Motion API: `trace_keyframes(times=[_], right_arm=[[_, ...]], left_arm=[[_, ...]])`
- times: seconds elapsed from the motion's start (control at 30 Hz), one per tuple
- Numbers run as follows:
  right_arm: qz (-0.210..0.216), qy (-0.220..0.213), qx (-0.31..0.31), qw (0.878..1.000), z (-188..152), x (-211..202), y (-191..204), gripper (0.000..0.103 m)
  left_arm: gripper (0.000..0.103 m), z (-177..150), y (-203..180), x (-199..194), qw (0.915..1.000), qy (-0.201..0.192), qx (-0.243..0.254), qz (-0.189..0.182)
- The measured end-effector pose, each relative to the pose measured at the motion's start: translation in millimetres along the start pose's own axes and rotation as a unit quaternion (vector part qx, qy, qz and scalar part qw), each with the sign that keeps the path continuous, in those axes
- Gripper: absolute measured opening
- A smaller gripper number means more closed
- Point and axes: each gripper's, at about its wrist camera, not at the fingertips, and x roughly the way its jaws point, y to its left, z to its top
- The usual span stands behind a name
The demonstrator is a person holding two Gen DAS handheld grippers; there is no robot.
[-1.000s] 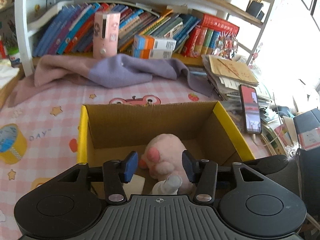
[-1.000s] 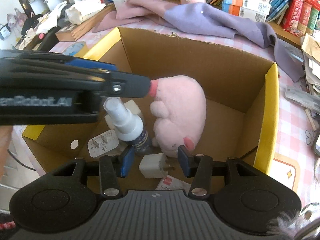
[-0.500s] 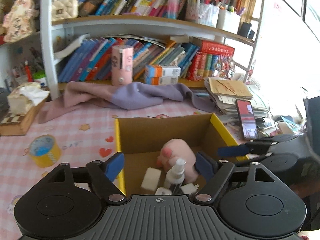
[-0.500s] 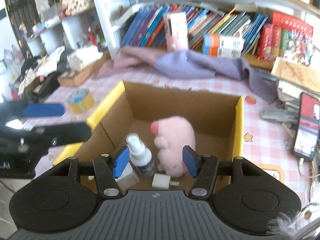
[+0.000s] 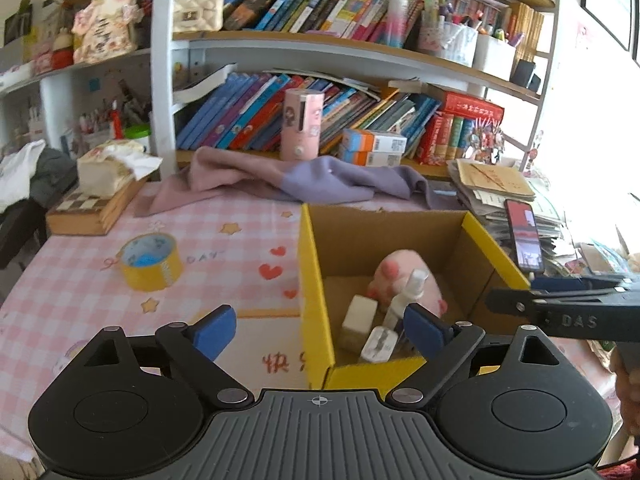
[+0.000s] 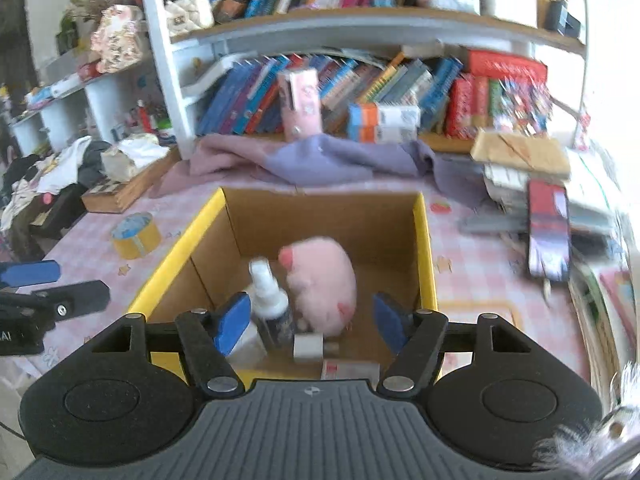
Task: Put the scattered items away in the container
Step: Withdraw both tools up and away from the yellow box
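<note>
While both the left gripper (image 5: 318, 330) and right gripper (image 6: 308, 322) are opening with nothing between them, the tape roll (image 5: 151, 261) left of the cardboard box (image 5: 310, 280) looks light, stiff; pinch across its wall

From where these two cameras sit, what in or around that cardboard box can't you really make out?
- Box floor nearest the cameras: both views, hidden behind the gripper bodies.
- Flat packet in the box: right wrist view, cut off by the right gripper; label too blurred.
- Phone screen: right wrist view, motion blur.
- Spray bottle label: left wrist view, too small.
- Tape roll print: left wrist view, too small.
</note>
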Motion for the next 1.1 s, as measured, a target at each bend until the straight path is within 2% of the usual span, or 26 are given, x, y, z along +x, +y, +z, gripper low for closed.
trace_keyframes(times=[0.27, 0.53, 0.83, 1.1], right_arm=[[-0.059, -0.008, 0.01, 0.998, -31, -23, 17, 0.067], [-0.105, -0.041, 0.001, 0.994, -54, -49, 49, 0.072], [-0.116, -0.028, 0.008, 0.993, -89, -70, 95, 0.083], [-0.109, -0.009, 0.002, 0.994, -124, -83, 140, 0.084]], left_arm=[[0.093, -19, 19, -14, 0.9998, -0.001, -0.018, -0.006], [0.093, -39, 36, -39, 0.9999, -0.008, 0.005, -0.011], [0.096, -73, 66, -74, 0.9997, 0.003, 0.024, 0.011], [0.096, -101, 90, -95, 0.9989, 0.035, 0.031, -0.009]])
